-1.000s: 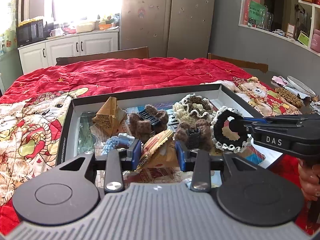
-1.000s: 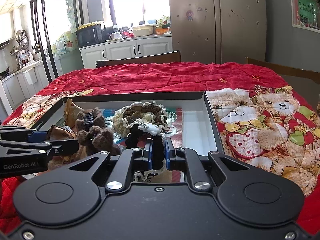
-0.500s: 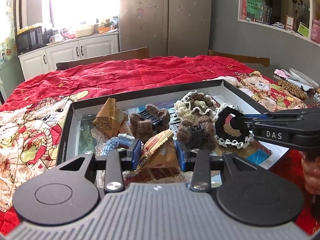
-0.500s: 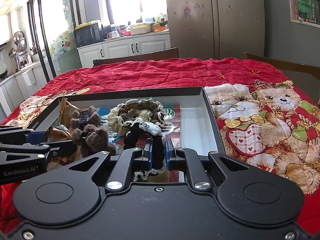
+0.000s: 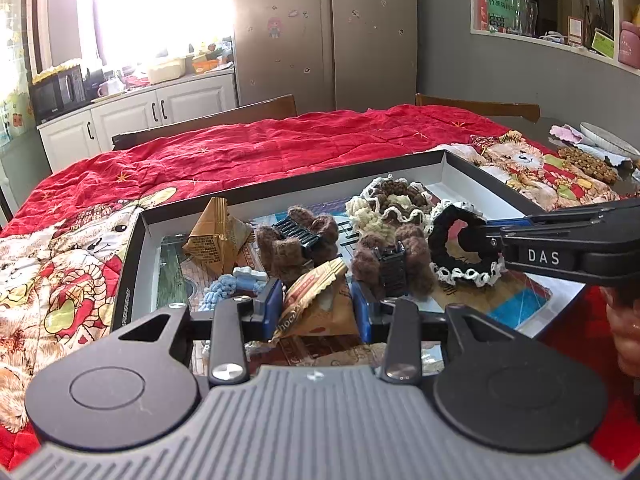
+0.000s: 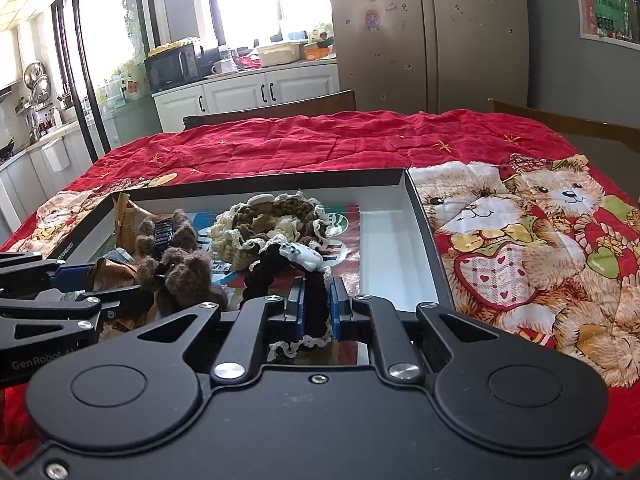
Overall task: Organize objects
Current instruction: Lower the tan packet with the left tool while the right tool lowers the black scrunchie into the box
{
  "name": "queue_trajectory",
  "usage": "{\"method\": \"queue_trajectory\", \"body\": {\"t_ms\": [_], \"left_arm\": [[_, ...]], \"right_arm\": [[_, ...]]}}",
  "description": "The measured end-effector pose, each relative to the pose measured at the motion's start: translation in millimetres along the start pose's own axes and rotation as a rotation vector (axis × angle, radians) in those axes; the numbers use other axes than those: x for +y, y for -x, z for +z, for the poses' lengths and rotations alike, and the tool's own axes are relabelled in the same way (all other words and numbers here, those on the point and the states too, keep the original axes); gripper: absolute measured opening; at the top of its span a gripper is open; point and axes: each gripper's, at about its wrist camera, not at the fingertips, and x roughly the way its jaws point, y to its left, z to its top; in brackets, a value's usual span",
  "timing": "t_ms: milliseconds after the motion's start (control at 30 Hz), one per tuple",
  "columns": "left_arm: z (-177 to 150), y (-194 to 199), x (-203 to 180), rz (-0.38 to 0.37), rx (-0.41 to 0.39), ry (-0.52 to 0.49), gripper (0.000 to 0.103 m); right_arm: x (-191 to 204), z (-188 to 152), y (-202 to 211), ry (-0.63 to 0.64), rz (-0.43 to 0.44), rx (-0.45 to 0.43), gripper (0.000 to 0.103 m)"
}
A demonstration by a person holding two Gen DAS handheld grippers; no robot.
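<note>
Right tool (image 6: 317, 306) clamping black scrunchie (image 6: 280, 264) above tray's (image 6: 420, 216) bare right side

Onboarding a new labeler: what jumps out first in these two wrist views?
Both grippers are loaded over the black box on the red bear-print quilt: the left gripper clamps a brown snack packet, and the right gripper is shut on a black scrunchie with white lace trim. Behind them, inside the box, lie two fuzzy brown hair claws and a cream-and-brown crocheted scrunchie.
</note>
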Motion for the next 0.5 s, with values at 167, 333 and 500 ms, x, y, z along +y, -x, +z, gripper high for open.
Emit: {"method": "queue_trajectory", "body": {"t_ms": [167, 333, 500], "left_arm": [[-1.3, -2.0, -3.8, 0.02, -0.003, -0.033, 0.042], [-2.8, -2.7, -7.4, 0.036, -0.007, -0.061, 0.043], [-4.5, -3.7, -10.4, 0.052, -0.01, -0.09, 0.043]], "right_arm": [[1.7, -0.3, -1.3, 0.013, -0.004, 0.004, 0.012], [1.5, 0.1, -2.4, 0.014, -0.004, 0.013, 0.013], [2.9, 0.2, -3.3, 0.027, -0.015, 0.015, 0.014]]}}
